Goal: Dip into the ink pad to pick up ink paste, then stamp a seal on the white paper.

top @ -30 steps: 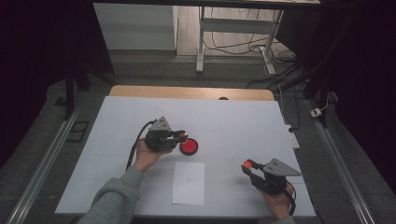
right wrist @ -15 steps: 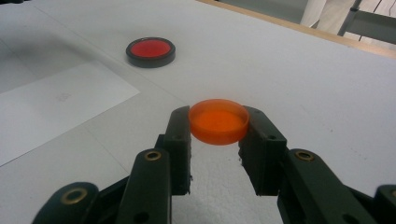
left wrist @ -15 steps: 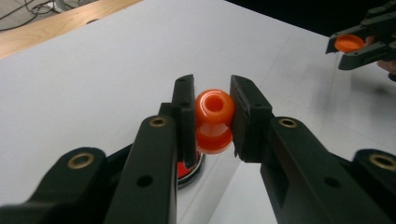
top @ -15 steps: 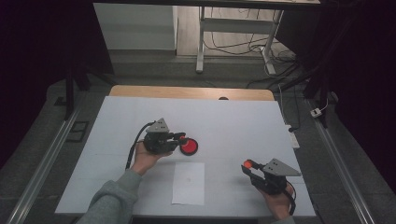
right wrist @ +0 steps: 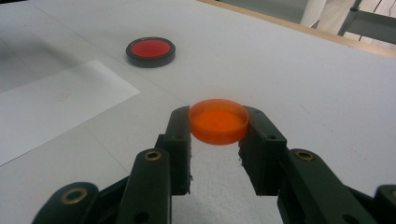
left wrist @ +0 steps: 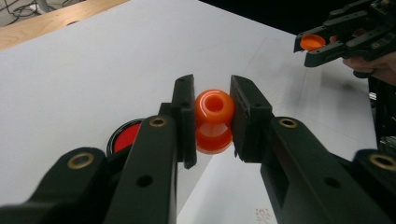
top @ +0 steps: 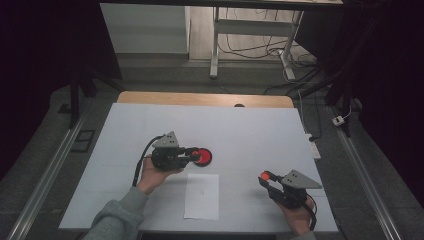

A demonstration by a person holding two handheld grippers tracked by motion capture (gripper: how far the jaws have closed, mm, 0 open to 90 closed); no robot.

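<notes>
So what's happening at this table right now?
A person holds a gripper in each hand over a white table. The left gripper is shut on an orange stamp, just beside a red ink pad. The right gripper is shut on an orange cap, held off to the side. A sheet of paper lies between them.

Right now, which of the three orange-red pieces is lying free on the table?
The black-rimmed red disc. The spool-shaped orange piece sits clamped in the left claw; the orange cap is in the right claw.
</notes>
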